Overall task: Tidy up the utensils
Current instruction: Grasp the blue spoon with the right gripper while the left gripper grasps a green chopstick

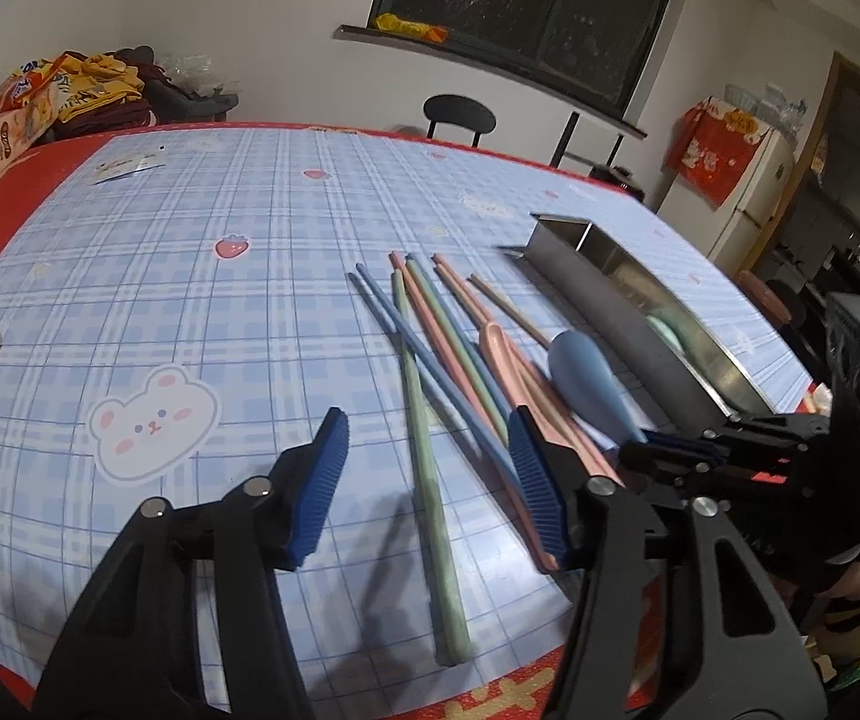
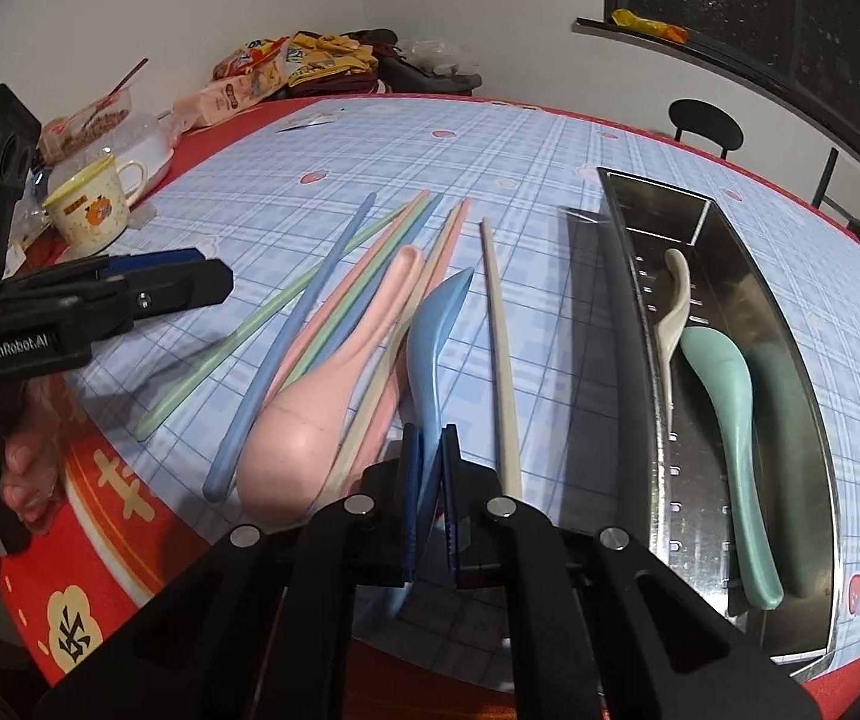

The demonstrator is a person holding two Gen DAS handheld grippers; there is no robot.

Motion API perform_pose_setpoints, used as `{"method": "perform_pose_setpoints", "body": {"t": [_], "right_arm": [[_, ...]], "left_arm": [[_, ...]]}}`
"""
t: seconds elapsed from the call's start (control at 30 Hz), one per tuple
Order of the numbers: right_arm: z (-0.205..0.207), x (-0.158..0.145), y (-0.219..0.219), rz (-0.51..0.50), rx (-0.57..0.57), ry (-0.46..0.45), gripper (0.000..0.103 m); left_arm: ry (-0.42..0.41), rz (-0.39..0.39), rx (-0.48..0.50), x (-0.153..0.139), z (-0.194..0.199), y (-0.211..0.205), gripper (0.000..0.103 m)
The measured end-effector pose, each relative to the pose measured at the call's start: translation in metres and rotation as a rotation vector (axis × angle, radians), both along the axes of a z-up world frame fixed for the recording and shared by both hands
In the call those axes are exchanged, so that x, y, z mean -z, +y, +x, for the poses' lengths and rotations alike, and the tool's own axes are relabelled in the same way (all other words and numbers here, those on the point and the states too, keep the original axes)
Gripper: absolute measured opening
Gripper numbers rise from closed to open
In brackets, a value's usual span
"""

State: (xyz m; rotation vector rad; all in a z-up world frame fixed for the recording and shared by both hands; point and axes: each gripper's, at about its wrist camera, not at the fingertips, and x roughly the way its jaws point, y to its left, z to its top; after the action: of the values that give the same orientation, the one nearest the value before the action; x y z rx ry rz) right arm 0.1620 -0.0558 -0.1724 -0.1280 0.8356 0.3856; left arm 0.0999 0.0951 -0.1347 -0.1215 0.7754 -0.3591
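Observation:
In the right wrist view my right gripper point(image 2: 430, 444) is shut on the handle of a blue spoon point(image 2: 436, 324), whose bowl points away over the table. A pink spoon point(image 2: 309, 408) lies just left of it among several pastel chopsticks, and a white chopstick point(image 2: 502, 348) lies to its right. My left gripper point(image 1: 428, 420) stands open over a green chopstick point(image 1: 423, 420) and a blue chopstick point(image 1: 430, 372); its pads point(image 1: 321, 480) touch neither. The steel tray point(image 2: 640, 276) on the right holds a green spoon point(image 2: 724, 384) and a white spoon point(image 2: 676, 294).
A yellow mug point(image 2: 90, 210) and snack bags point(image 2: 237, 90) stand at the far left of the checked tablecloth point(image 1: 189, 228). A black chair point(image 1: 460, 114) stands behind the table, with a fridge point(image 1: 748, 192) beyond it. The table's red front edge point(image 2: 105, 492) is close below.

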Motion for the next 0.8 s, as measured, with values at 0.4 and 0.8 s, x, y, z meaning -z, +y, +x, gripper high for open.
{"method": "perform_pose_setpoints", "body": {"t": [0.4,0.8], "right_arm": [[-0.001,-0.002,-0.004,0.044,-0.02,0.001,0.008],[0.0,-0.002,-0.007,0.085,-0.04,0.014,0.008]], "left_arm": [[0.091,0.211,0.006,0.018,0.015,-0.029,0.02],[0.072,0.331,-0.02,0.02,0.019,-0.045,0.021]]}}
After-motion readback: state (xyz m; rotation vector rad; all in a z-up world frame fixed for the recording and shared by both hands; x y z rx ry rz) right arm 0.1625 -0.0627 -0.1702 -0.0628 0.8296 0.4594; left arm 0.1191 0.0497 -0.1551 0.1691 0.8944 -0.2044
